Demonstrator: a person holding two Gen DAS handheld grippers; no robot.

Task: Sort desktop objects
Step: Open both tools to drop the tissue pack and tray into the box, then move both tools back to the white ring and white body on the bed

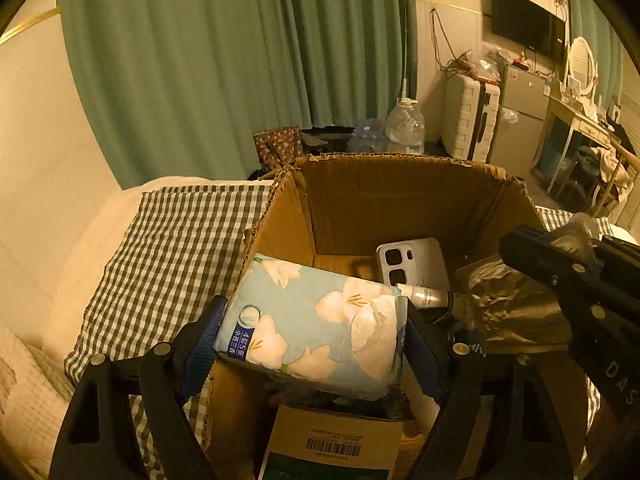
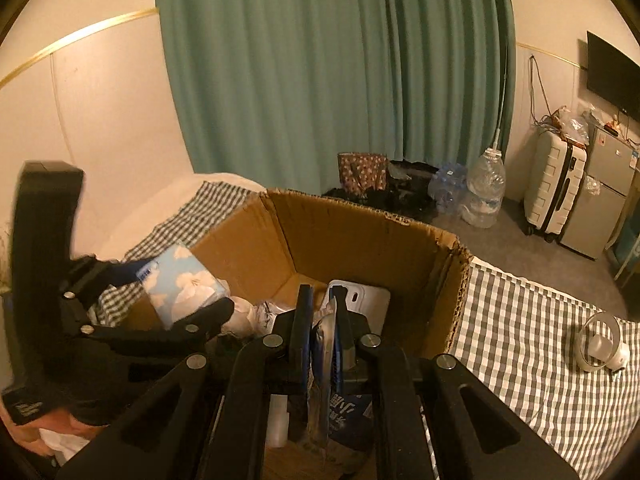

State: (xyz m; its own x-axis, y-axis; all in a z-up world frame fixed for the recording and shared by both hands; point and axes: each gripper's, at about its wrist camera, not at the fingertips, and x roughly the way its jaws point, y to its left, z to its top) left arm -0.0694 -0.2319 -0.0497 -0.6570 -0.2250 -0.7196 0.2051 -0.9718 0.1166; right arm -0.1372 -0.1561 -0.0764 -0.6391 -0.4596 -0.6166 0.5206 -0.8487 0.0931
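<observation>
Tissues (image 1: 314,324) between left claw (image 1: 314,330) fingers — over box (image 1: 400,184)

L wrist cam sits close above the cardboard box (image 1: 400,200), looking forward and down into it, w/ the green curtain (image 1: 240,60) behind. R wrist cam looks the same way from a bit more to the right. Both share the box (image 2: 360,240), curtain (image 2: 320,80) and checked cloth (image 1: 180,240).

spray bottle (image 1: 426,296): base hidden behind tissue pack (image 1: 312,328) | barcoded box (image 1: 336,444): cut off by bottom edge
</observation>
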